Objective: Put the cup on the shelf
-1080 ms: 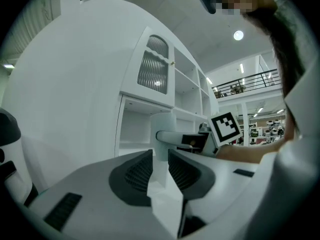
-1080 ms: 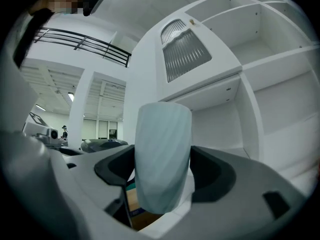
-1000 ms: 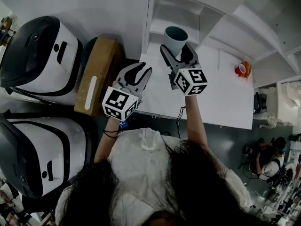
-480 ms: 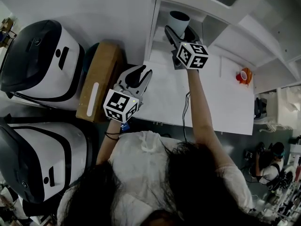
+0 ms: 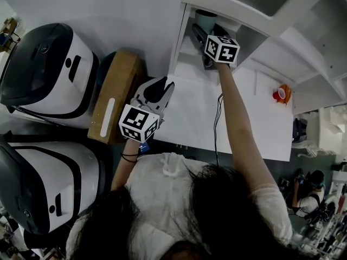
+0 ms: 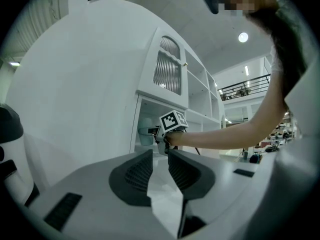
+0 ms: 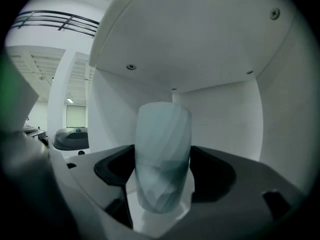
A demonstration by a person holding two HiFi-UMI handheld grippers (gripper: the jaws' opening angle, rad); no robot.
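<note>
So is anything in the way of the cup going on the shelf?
Nothing visible is. The right hand-held gripper holds the cup inside the shelf compartment, and only bare white walls show behind it.

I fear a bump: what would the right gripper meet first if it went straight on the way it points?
Probably the shelf's back wall: the cup held in the right gripper would touch it first, though depth is unclear.

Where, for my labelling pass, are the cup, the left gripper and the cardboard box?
cup (image 7: pixel 162 149), right gripper view, middle of its side.
left gripper (image 6: pixel 159 160), left gripper view, midway between its fingertips.
cardboard box (image 5: pixel 120 83), head view, middle of its top face.
</note>
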